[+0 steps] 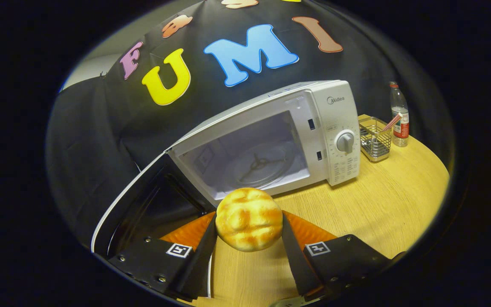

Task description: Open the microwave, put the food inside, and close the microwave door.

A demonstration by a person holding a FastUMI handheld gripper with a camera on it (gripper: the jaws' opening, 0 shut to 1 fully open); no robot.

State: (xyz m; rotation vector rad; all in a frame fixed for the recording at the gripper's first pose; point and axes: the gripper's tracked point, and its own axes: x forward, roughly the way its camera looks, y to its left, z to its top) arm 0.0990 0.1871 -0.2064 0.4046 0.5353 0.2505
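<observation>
Black two-finger gripper [249, 238] clamped on golden crosshatched bread bun [249, 219], held above orange plate [186, 233], facing open white microwave [267, 140] near wooden table's [377, 204] back edge, ready for insertion.

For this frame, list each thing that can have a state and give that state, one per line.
White microwave: upright on the wooden table, cavity empty, glass turntable bare.
Microwave door: swung wide open.
Golden round bread bun: gripped, lifted in front of the cavity.
Gripper: both black fingers pressed on the bun.
Wire metal basket: upright, beside the microwave.
Clear plastic bottle: upright, capped.
</observation>
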